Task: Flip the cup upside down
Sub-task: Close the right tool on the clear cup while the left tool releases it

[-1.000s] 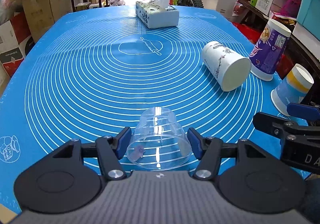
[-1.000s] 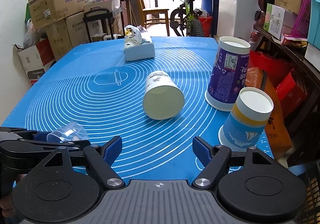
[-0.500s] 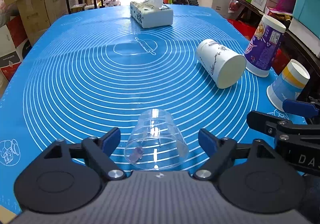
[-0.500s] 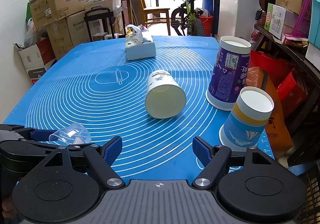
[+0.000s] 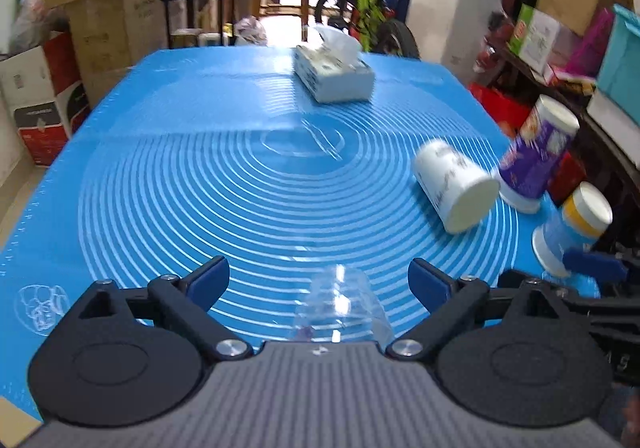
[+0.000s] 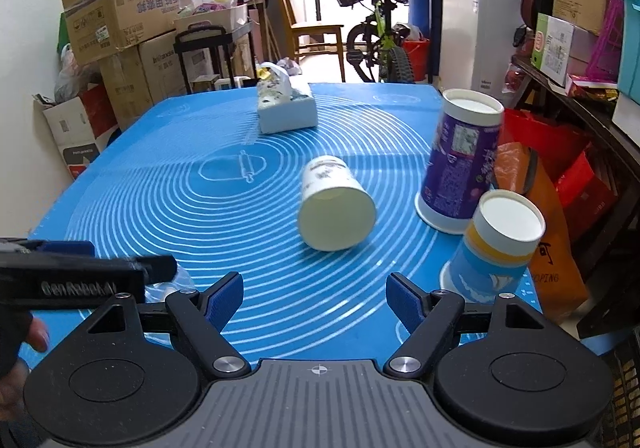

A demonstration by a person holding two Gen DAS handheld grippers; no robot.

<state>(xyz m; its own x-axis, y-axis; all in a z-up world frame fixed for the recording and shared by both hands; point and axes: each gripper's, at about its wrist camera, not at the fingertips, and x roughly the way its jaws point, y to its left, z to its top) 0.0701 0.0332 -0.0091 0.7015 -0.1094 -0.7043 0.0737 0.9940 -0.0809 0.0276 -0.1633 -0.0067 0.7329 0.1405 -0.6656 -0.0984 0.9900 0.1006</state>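
A clear plastic cup (image 5: pixel 340 308) stands upside down on the blue mat (image 5: pixel 200 183), close in front of my left gripper (image 5: pixel 320 282). The left gripper is open and its blue fingertips stand wide of the cup without touching it. In the right wrist view the cup (image 6: pixel 176 280) shows partly behind the left gripper's body. My right gripper (image 6: pixel 314 298) is open and empty over the mat's near edge. A white paper cup (image 6: pixel 334 203) lies on its side in the middle; it also shows in the left wrist view (image 5: pixel 456 187).
A tall purple cup (image 6: pixel 460 163) and a blue-and-yellow cup (image 6: pixel 496 248) stand upside down at the mat's right edge. A tissue box (image 5: pixel 334 73) sits at the far middle. Cardboard boxes, a bicycle and shelves surround the table.
The left gripper has opened wider and drawn back and up from the clear cup, which stays upside down on the mat. The right gripper has barely moved.
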